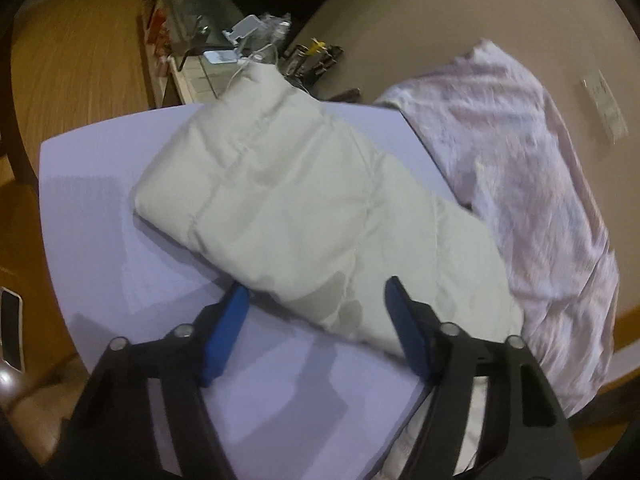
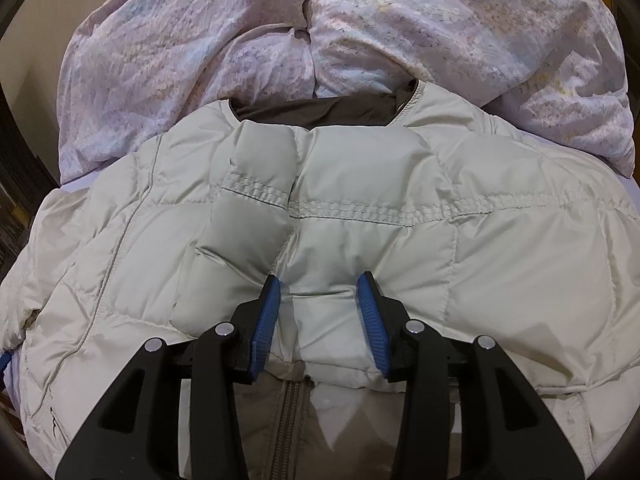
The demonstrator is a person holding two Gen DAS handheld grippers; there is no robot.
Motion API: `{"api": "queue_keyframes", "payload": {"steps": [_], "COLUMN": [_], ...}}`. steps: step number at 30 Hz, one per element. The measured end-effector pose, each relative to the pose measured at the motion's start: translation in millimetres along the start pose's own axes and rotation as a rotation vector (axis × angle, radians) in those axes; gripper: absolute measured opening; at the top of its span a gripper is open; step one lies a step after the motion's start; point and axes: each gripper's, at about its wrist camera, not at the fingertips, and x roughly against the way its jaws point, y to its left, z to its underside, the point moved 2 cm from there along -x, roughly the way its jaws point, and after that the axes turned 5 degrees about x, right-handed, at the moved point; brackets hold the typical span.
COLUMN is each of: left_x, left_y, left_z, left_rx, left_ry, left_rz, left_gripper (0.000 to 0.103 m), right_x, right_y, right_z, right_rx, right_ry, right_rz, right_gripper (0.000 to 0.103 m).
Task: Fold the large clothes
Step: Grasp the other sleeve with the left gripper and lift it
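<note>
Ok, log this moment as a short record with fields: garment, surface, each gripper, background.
garment: cream puffer jacket, sleeve laid across its front
surface: lilac sheet
left gripper: open, jaws astride the jacket's edge, pads not pressing
right gripper: shut on a puffy fold of the jacket
background: floral duvet bunched behind the collar

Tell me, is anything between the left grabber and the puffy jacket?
Nothing visible. The left gripper hangs open right at the edge of the puffy cream quilted jacket, with only bare pale lilac sheet beside it.
</note>
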Motion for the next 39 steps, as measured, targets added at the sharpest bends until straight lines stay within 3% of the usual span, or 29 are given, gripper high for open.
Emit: {"api": "queue_keyframes", "payload": {"steps": [4,6,8,12,19,26,32,35,39], "left_x": [-2,-4,-7,-8,14,45,56,58,59], "left_y": [10,17,21,16,-37,-127,-209,-243,-277], "left_z": [-14,-19,-22,-27,-39,-26,31,69,120], "left_rx": [0.07,0.096,0.106,0.068,-0.092,-0.291,-0.484,-0.573,-0.677], "left_ry": [-0.006,-0.011,-0.01,-0.011,-0.087,-0.141,-0.079,-0.041,0.021], "left_rz": [0.02,0.002,-0.001,-0.031,-0.076,0.015,0.156,0.222,0.312], "left_gripper": [0.048,0.027,0.017,0.009,0.007,0.006,0.006,0.006,0.006], "right_x": [0,0,1,1,0,-2,11,32,62], "right_y": [0,-1,0,-1,4,10,1,-11,-29], "right_z": [1,1,1,1,1,-2,-3,0,5], "right_rx": [-0.004,-0.006,-0.008,-0.008,0.031,0.094,0.08,0.051,0.033], "right_ry": [-0.007,-0.011,-0.014,-0.015,-0.007,0.005,0.039,0.01,-0.041], "right_rz": [-0.002,-0.004,-0.004,-0.004,0.026,0.072,0.017,-0.015,0.004], "right_gripper": [0.043,0.043,0.043,0.043,0.043,0.044,0.051,0.064,0.067]}}
